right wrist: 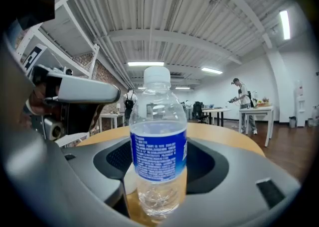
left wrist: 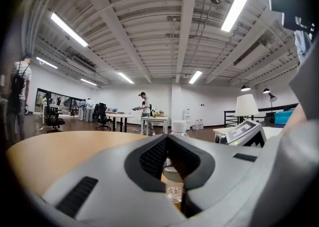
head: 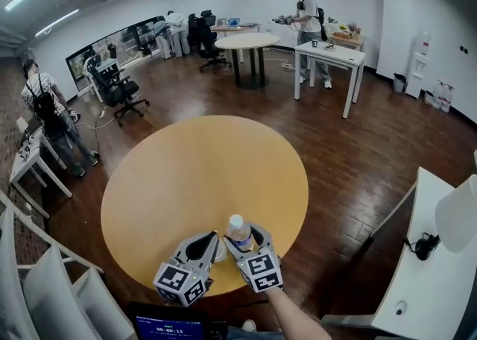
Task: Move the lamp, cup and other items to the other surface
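Water bottle (right wrist: pixel 158 151): upright, white cap, blue label, at the near edge of the round wooden table (head: pixel 186 182).
Right gripper (head: pixel 244 240): pinching the bottle's sides.
Left gripper (head: pixel 214 243): jaws pressed together, empty, just beside the bottle.

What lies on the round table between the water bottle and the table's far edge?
Nothing: in the head view the round table is bare wood from the water bottle to its far edge.

Water bottle (head: pixel 237 225): one. Grippers: two, the left gripper (head: pixel 211 244) and the right gripper (head: pixel 244 245). Round tables (head: pixel 186 182): two; table lamp (left wrist: pixel 246 105): one.
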`<action>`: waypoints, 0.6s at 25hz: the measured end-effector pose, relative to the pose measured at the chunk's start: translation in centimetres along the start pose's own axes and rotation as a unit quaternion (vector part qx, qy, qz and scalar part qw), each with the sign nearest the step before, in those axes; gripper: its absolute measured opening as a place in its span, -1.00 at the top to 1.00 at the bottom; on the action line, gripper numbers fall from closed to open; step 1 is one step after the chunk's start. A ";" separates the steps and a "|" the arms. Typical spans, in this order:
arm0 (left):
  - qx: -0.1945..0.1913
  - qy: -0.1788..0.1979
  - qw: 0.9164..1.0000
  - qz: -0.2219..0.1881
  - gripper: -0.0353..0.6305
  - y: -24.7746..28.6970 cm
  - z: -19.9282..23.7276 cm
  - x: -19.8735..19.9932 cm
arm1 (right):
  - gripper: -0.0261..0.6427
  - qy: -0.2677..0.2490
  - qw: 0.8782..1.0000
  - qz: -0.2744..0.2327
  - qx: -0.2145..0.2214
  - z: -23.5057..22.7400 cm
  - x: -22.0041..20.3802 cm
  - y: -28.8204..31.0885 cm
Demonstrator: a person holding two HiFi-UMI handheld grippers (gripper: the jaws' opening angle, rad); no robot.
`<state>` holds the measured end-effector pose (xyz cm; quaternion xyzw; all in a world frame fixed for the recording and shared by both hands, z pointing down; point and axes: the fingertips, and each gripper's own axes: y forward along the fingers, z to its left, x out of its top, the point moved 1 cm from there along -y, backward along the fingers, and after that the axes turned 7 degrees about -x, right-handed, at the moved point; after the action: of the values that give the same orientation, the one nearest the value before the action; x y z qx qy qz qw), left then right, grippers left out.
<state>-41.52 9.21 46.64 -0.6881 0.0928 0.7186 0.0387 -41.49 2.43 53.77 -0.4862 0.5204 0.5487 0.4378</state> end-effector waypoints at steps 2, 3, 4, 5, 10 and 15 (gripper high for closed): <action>-0.008 0.003 1.000 0.010 0.85 -0.3 0.5 -0.6 | 0.03 0.001 1.000 -0.005 -0.007 0.4 -0.8 0.7; -0.011 0.003 1.000 0.014 0.85 -0.3 0.7 -1.0 | 0.02 -0.001 1.000 -0.011 -0.013 0.4 -0.8 0.9; -0.013 0.002 1.000 0.017 0.85 -0.3 0.9 -1.3 | 0.00 -0.003 1.000 -0.016 -0.018 0.3 -0.8 1.0; -0.015 0.001 1.000 0.019 0.85 -0.3 1.1 -1.5 | -0.04 -0.004 1.000 -0.019 -0.023 0.3 -0.7 1.1; -0.030 -0.008 0.999 0.020 0.85 0.0 1.1 -1.3 | -0.10 -0.009 0.999 -0.014 -0.029 0.8 0.0 1.0; -0.030 -0.011 0.999 0.016 0.85 0.3 0.8 -1.2 | -0.17 -0.011 0.999 -0.017 -0.039 0.1 0.4 0.1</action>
<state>-42.26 9.17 47.88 -0.6794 0.0818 0.7291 0.0071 -41.67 2.47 53.38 -0.5056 0.4855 0.5667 0.4331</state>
